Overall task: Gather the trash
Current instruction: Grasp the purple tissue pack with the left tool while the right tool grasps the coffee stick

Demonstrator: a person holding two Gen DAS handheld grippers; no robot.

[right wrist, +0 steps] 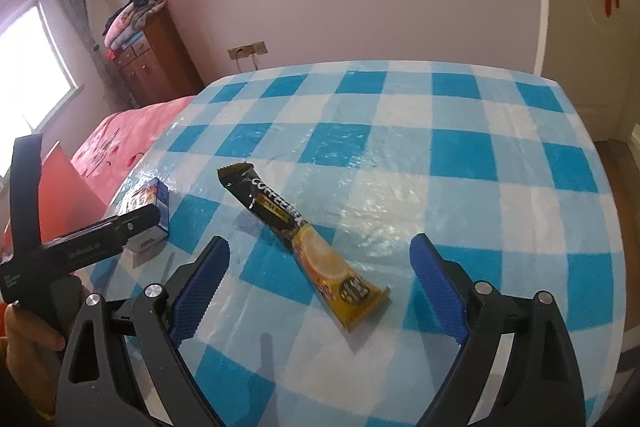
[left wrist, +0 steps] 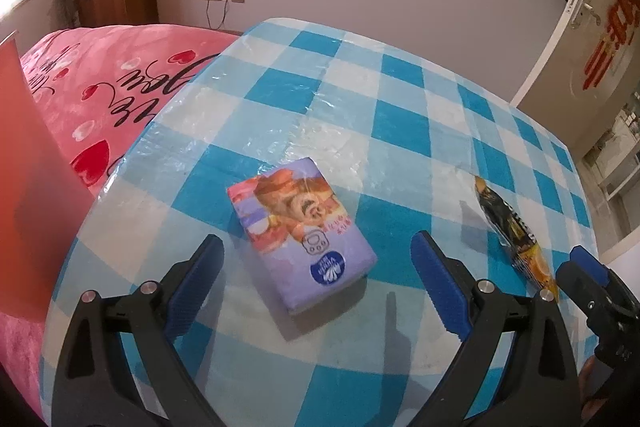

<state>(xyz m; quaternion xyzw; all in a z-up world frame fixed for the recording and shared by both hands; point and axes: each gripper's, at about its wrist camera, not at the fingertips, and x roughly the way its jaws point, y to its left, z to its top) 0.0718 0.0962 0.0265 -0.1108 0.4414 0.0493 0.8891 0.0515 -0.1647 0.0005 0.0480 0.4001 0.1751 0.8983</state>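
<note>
Both claws are seen spread apart and empty above the checked surface point(left wrist: 400, 99). The left claw point(left wrist: 318, 259) is poised over a purple tissue pack point(left wrist: 302, 233), which lies flat between its blue fingers point(left wrist: 436, 287) without being touched. The right claw point(right wrist: 320, 263) is lined up on a black and yellow coffee sachet point(right wrist: 304, 243), which lies flat and diagonal, its yellow end nearer the claw. In the right wrist view the tissue pack is seen near the surface's left edge, beside a pink bed point(left wrist: 100, 95). No bin is clearly made out in either view; a red object point(left wrist: 28, 187) at the left is too blurred to be identified.

Several faults may be expected from here. The sachet is thin and flat, so it is likely to be missed or merely pushed along if the fingers are closed above it rather than pressed down at its edges. The glossy plastic cover may be pinched up with it. The tissue pack is soft and may be squashed or twisted out of a slanted grip. Since the claws are close together, a collision could be caused if both are lowered at once
</note>
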